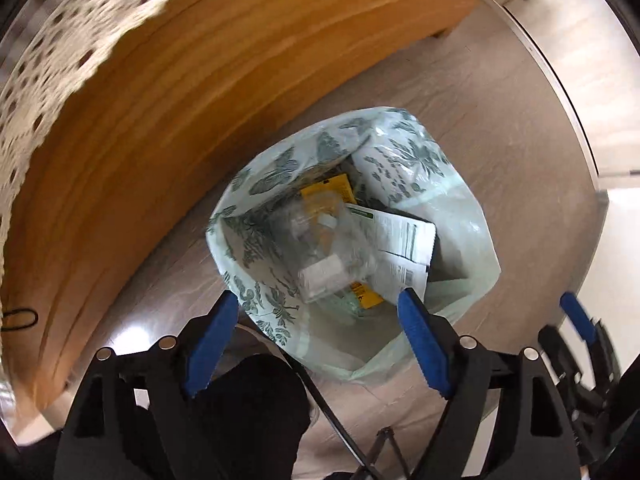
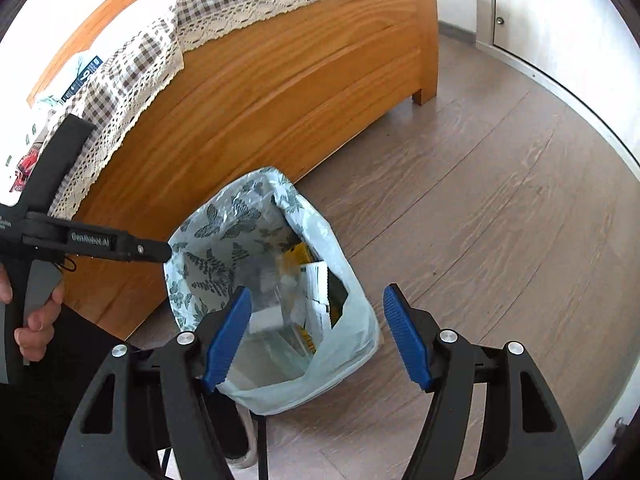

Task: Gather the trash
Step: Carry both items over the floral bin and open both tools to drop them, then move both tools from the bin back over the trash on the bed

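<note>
Two grippers hang over one bag of trash standing on the grey wood-look floor, just beside the foot of a pine bed. The bag is thin pale-green plastic printed with dark butterflies and ferns, its mouth gaping upward. Inside lie a clear, blurred plastic bottle with a white label, a yellow packet near the far wall, a second yellow scrap lower down, and white printed paper with a barcode against a dark box.

The left gripper points straight down at the bag's mouth; its blue pads stand wide apart with nothing between them, the bottle lying loose below in the bag. In the right wrist view the same tool shows as a black bar reaching in from the left edge to the bag's rim, gripped by a hand at the handle.

The right gripper tilts steeply down toward the bag's near side, its pads likewise spread and holding nothing. A checked, lace-edged cloth drapes over the bed. A shoe's toe shows under the bag's near edge.
</note>
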`<action>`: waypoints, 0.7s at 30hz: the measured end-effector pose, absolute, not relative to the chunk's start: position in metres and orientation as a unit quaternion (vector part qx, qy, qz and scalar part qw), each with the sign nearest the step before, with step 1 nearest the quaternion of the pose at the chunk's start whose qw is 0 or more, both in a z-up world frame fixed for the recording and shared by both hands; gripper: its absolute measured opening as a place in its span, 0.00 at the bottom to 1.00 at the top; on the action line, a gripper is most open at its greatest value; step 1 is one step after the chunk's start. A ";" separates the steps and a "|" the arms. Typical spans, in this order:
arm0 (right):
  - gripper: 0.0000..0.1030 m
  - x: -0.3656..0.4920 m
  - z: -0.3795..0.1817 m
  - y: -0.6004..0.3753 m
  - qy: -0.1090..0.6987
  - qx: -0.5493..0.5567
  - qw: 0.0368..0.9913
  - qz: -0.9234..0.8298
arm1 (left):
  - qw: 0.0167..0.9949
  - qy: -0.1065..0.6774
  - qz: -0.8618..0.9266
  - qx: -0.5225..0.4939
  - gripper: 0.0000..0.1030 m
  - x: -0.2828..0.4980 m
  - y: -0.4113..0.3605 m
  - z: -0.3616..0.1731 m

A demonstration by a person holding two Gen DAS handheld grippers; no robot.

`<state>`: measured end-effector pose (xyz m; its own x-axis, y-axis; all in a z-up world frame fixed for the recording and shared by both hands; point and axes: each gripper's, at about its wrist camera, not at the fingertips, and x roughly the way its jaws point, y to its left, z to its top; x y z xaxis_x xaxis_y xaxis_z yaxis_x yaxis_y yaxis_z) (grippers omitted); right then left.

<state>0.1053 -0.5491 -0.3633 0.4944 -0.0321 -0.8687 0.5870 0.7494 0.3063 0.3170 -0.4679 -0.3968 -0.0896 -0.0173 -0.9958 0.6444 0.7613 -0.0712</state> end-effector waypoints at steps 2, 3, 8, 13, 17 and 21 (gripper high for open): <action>0.64 0.106 -0.364 -0.545 0.470 0.295 0.811 -0.187 | 0.635 0.696 -0.254 0.219 0.77 0.318 -0.464 -0.395; 0.64 0.107 -0.365 -0.542 0.472 0.294 0.810 -0.185 | 0.634 0.697 -0.255 0.218 0.77 0.318 -0.463 -0.395; 0.64 0.112 -0.364 -0.531 0.483 0.285 0.809 -0.174 | 0.635 0.688 -0.271 0.222 0.77 0.311 -0.463 -0.388; 0.64 0.116 -0.358 -0.526 0.490 0.277 0.808 -0.175 | 0.644 0.681 -0.276 0.211 0.77 0.308 -0.460 -0.375; 0.64 0.118 -0.349 -0.523 0.490 0.269 0.811 -0.175 | 0.676 0.647 -0.292 0.198 0.77 0.304 -0.454 -0.349; 0.64 0.124 -0.340 -0.519 0.497 0.251 0.812 -0.174 | 0.683 0.630 -0.313 0.195 0.77 0.296 -0.450 -0.328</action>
<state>0.1238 -0.5186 -0.3399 0.4444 -0.0334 -0.8952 0.5331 0.8129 0.2343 0.2956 -0.4502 -0.3283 0.0097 -0.1813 -0.9834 0.6730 0.7286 -0.1276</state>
